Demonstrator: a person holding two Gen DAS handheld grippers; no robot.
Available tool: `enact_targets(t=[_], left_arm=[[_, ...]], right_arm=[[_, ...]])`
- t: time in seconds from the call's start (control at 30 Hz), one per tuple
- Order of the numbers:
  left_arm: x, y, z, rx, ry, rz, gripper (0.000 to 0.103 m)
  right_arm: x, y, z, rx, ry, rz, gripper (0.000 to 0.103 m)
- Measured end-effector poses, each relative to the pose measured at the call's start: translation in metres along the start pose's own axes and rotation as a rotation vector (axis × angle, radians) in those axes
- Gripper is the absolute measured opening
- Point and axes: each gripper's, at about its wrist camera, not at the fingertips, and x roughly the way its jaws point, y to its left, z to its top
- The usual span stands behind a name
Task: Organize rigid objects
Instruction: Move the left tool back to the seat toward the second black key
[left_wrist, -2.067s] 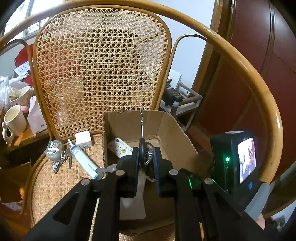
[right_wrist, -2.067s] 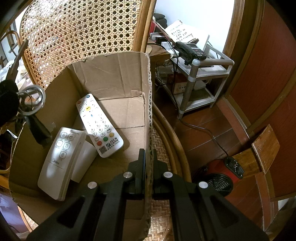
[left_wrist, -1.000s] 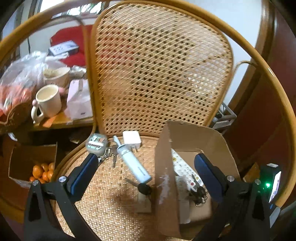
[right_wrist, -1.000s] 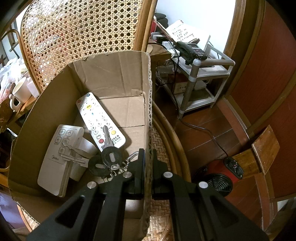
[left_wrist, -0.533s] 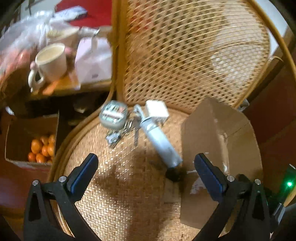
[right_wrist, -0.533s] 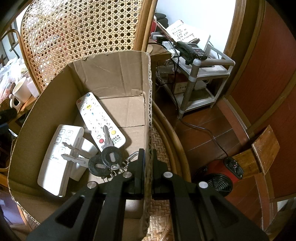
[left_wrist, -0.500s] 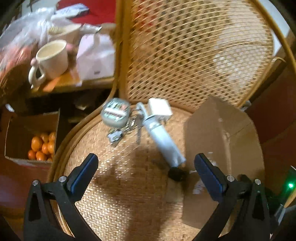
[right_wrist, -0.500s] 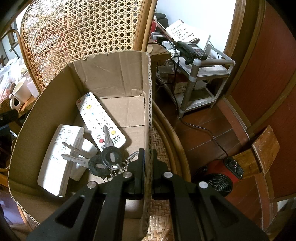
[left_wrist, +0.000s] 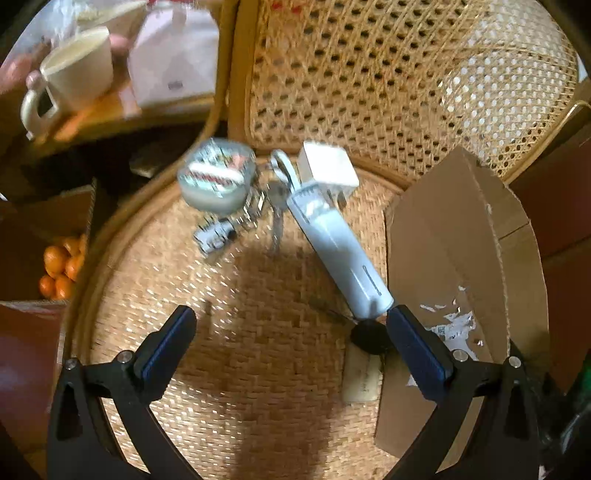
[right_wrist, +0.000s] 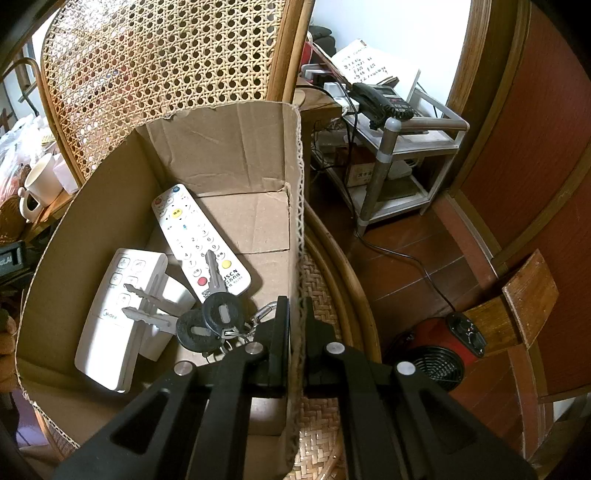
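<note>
The right gripper (right_wrist: 293, 325) is pinching the side wall of the cardboard box (right_wrist: 236, 155) and keeps it steady on the rattan chair seat (left_wrist: 236, 332). Inside lie two remotes and a bunch of keys (right_wrist: 210, 321). The left gripper (left_wrist: 288, 343) hangs empty, spread wide, above the seat. I judge the next pick is the white tube-shaped device (left_wrist: 332, 236), just beside the box; the claw must go lower and close across its body.
</note>
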Motion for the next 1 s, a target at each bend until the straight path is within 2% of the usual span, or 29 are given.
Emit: enact_targets(t=[0.1,0.17,0.4,0.53,0.7,1.0], left_arm=[[0.014,-0.001,0.0,0.003,0.061,0.003,0.103],[0.02,-0.002,-0.001,-0.002,0.075,0.016,0.103],[0.022,-0.001,0.004,-0.032,0.059,0.009,0.103],[0.022,0.001,0.004,-0.047,0.041,0.031,0.103],[0.025,-0.012,-0.003,-0.011,0.022,0.075,0.103],[0.023,-0.011,0.0,-0.017,0.026,0.071,0.103]], right_arm=[[0.0,0.0,0.0,0.001,0.0,0.0,0.005],[0.0,0.0,0.0,0.0,0.0,0.0,0.005],[0.0,0.0,0.0,0.001,0.0,0.0,0.005],[0.0,0.0,0.0,0.001,0.0,0.0,0.005],[0.0,-0.001,0.0,0.001,0.0,0.0,0.005],[-0.001,-0.001,0.0,0.001,0.0,-0.001,0.005]])
